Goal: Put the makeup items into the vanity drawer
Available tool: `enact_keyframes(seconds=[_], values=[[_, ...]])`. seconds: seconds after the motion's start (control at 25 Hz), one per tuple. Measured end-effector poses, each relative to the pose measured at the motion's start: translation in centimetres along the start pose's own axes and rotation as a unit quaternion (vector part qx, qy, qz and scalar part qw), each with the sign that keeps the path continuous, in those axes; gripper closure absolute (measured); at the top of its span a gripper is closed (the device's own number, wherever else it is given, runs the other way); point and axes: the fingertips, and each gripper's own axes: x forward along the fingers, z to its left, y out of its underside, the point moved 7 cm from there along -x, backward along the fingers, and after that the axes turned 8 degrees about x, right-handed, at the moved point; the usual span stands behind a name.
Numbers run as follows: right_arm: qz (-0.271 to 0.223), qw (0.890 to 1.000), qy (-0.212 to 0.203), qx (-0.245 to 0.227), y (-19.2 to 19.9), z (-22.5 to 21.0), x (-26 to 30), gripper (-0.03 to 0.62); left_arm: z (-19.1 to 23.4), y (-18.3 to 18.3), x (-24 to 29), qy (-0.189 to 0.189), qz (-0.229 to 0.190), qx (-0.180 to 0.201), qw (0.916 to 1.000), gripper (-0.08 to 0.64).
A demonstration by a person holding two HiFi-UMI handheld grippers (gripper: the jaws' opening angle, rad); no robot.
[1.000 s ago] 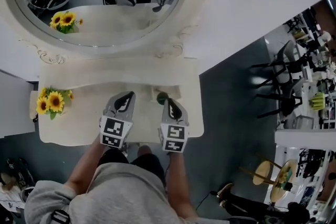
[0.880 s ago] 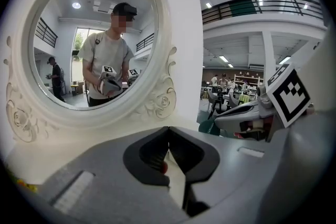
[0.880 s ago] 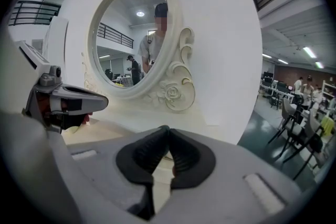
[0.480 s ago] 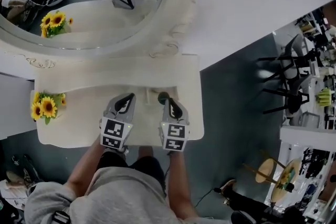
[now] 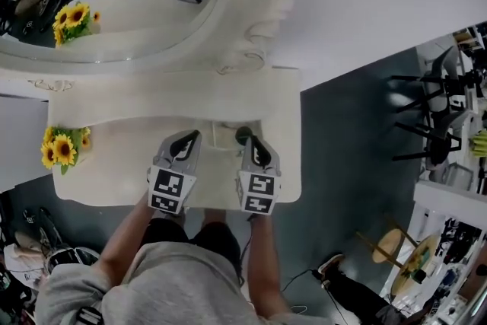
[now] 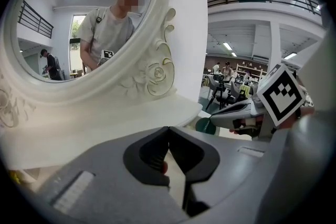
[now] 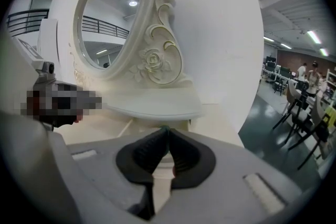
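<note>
A small dark green round item (image 5: pixel 243 135) sits at the tip of my right gripper (image 5: pixel 249 141), whose jaws are closed with a green sliver pinched between the tips (image 7: pixel 166 128). In the left gripper view the same green item (image 6: pixel 203 125) shows just off the right gripper's (image 6: pixel 223 117) nose. My left gripper (image 5: pixel 188 138) hovers beside it over the cream vanity top (image 5: pixel 114 167), its jaws (image 6: pixel 168 129) shut tip to tip with nothing visible between them. No drawer can be made out for certain.
An oval mirror (image 5: pixel 114 19) in a carved cream frame stands at the back above a raised shelf (image 5: pixel 167 99). Sunflowers (image 5: pixel 61 148) sit at the vanity's left end. A small pale box shape (image 5: pixel 221 135) lies between the grippers. Dark floor lies to the right.
Both grippers have come lower and closer to the vanity top, still side by side. The green item stayed at the right gripper's tip. The mirror has slid up and left in the picture.
</note>
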Motion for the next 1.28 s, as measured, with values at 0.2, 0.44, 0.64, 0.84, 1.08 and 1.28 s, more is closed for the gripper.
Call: enact_keyframes(seconds=[0.2, 0.44, 0.64, 0.84, 1.08, 1.28], values=[[0.009, 1.0, -0.007, 0.001, 0.7, -0.4, 0.8, 0.572, -0.4, 0.5, 0.5, 0.001, 0.009, -0.002, 1.0, 0.549], [0.008, 1.0, -0.01, 0.002, 0.9, -0.4, 1.0, 0.571, -0.8, 0.7, 0.6, 0.002, 0.014, -0.002, 0.9999, 0.549], [-0.014, 1.0, -0.022, 0.011, 0.7, 0.0, 0.7, 0.413, -0.7, 0.9, 0.2, -0.002, 0.013, -0.003, 0.9999, 0.549], [-0.02, 0.999, -0.022, 0.016, 0.7, 0.1, 0.5, 0.407, -0.8, 1.0, -0.2, -0.004, 0.012, -0.003, 0.9999, 0.549], [-0.023, 0.999, -0.021, 0.012, 0.7, 0.4, -0.2, 0.408, -0.8, 0.6, -1.0, -0.007, 0.005, -0.001, 1.0, 0.549], [-0.032, 0.999, -0.018, 0.008, 0.0, 1.0, -1.2, 0.408, -0.5, -0.2, -2.0, -0.011, -0.009, 0.006, 0.9999, 0.549]])
